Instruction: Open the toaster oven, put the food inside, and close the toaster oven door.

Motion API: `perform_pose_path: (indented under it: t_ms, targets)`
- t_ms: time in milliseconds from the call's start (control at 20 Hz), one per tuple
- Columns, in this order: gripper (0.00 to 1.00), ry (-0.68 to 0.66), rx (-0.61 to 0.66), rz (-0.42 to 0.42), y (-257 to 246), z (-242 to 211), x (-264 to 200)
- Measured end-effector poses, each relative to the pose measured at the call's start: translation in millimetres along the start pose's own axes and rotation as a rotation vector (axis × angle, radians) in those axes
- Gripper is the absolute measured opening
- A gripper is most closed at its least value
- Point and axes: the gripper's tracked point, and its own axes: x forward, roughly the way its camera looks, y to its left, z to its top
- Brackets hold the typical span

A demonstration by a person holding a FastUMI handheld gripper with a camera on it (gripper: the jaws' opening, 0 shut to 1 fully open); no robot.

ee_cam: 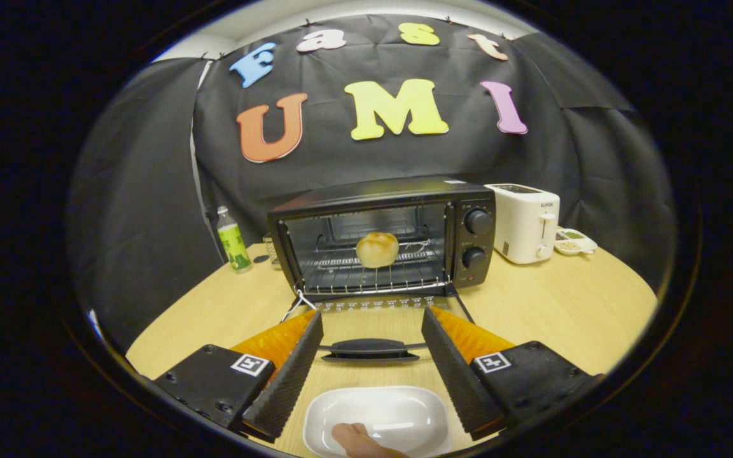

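The hand-held gripper [371, 331] is hanging above the bench [570, 305] with its fingers [290, 375] spread wide and nothing pressed between them. Between the two fingers, the handle [369, 349] of the toaster oven door [376, 318] is showing, and the door is lying dropped all the way down, flat toward the fingers, its glass letting the wood of the bench show through. Nearer than the fingertips and under the gap, a white dish [398, 416] is sitting on the bench with nothing on it, and a fingertip [354, 439] of a person is resting at its near rim.

Beyond the fingers, the toaster oven [382, 232] is standing open, and the food, a round golden bun [377, 249], is sitting inside on the wire rack [376, 275], about in the middle of the cavity. Two dark knobs [478, 221] are stacked one above the other on the panel on the oven's right side.

Just to the right of the oven, a white toaster [525, 222] is standing upright, and beside it, further right, a small white tray [575, 242] is holding something in compartments too small to make out. On the oven's left side, a bottle with a green label [233, 240] is standing upright near the bench's far edge, apart from the oven.
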Motion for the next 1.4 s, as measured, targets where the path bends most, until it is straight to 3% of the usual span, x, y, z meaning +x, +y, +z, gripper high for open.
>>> perform_pose_path:
  t_ms: [250,500,750,850,1050,1400]
  targets:
    - [1.0,0.132,-0.028,-0.057,4.7,-44.2,7.1]
    - [1.0,0.187,0.006,-0.071,1.2,-58.7,18.2]
    - [1.0,0.244,-0.087,-0.098,8.0,-62.6,32.1]
    - [1.0,0.276,-0.042,-0.097,12.2,-68.1,35.7]
    - [1.0,0.311,0.002,-0.109,11.1,-68.4,40.1]
    - [1.0,0.256,-0.008,-0.126,12.2,-52.2,35.8]
